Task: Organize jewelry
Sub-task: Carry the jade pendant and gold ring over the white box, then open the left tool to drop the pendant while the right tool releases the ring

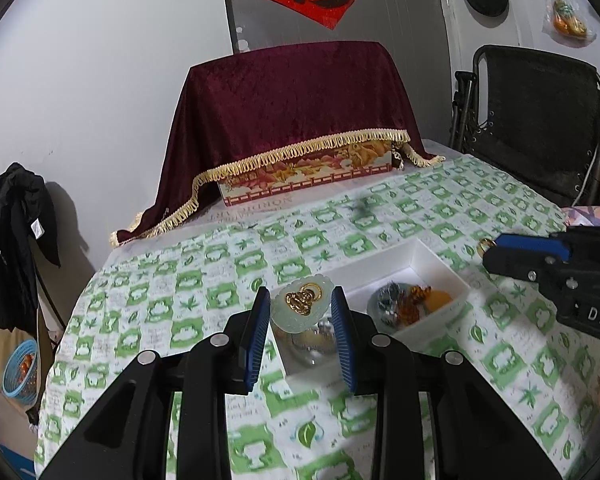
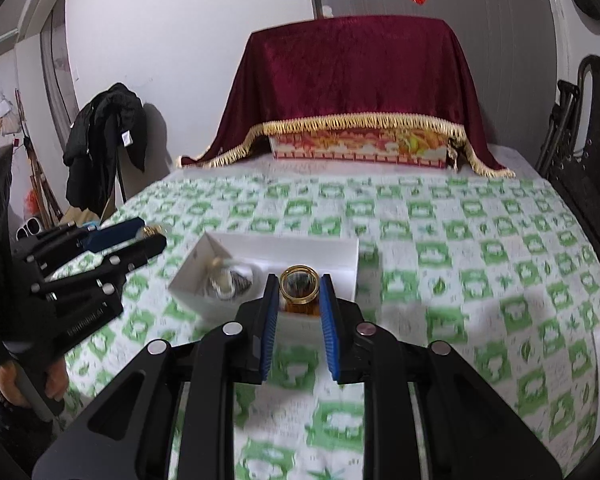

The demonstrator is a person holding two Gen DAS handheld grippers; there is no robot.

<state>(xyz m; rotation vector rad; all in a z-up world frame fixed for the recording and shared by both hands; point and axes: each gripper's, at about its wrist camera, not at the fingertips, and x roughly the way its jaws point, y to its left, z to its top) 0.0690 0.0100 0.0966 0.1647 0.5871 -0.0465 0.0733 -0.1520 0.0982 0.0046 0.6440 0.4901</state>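
Left tongs (image 1: 301, 312) clenched on jade pendant (image 1: 300, 307), held above the near-left end of the white tray (image 1: 416, 256). Right tongs (image 2: 299, 294) clenched on gold ring (image 2: 299, 282), above the tray's near-right end. Tabletop beneath.

The right tool (image 2: 300, 294) clamps a gold ring (image 2: 299, 283) above the white box (image 2: 342, 254).

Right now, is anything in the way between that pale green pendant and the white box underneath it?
Nothing visible. The left gripper holds the jade pendant above the white box, whose top is open; only other jewelry lies inside.
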